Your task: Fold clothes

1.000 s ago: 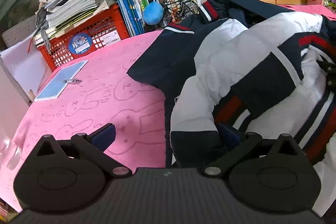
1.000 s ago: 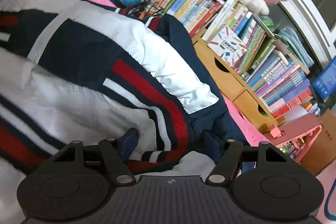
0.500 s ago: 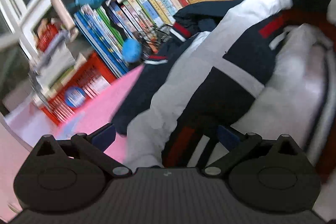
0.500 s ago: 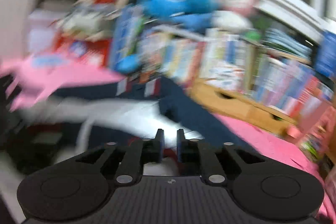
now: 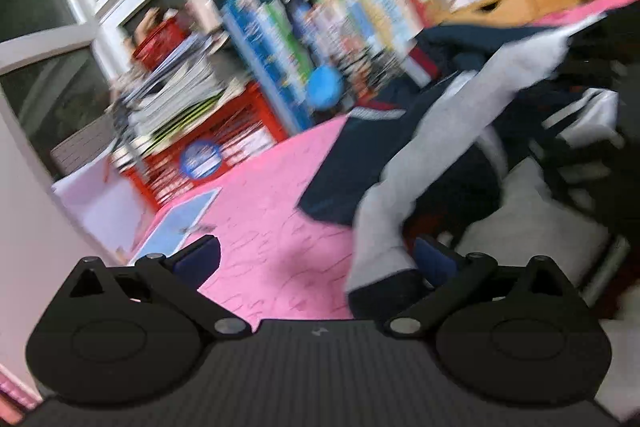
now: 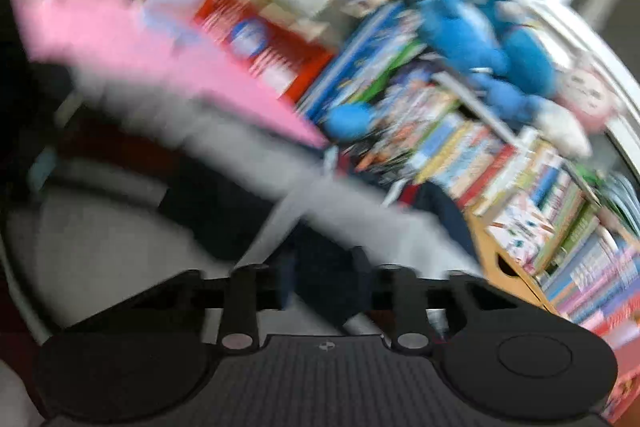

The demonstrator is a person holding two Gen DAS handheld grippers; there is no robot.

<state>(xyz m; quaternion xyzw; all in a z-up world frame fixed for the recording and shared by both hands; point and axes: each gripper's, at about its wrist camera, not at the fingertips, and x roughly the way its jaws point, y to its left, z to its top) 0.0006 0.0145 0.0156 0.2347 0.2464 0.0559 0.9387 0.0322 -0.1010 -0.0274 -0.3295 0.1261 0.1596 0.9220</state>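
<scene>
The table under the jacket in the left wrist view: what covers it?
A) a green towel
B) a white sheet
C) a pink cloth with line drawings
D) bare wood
C: the pink cloth with faint line drawings lies under the navy, white and red jacket.

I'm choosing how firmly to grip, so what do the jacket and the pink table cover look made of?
The jacket looks like smooth, padded synthetic shell in navy, white and red: it puffs and drapes in soft folds, though blur hides the weave. The pink table cover looks like matte, soft cloth or foam with an embossed line pattern; which one is unclear.
</scene>
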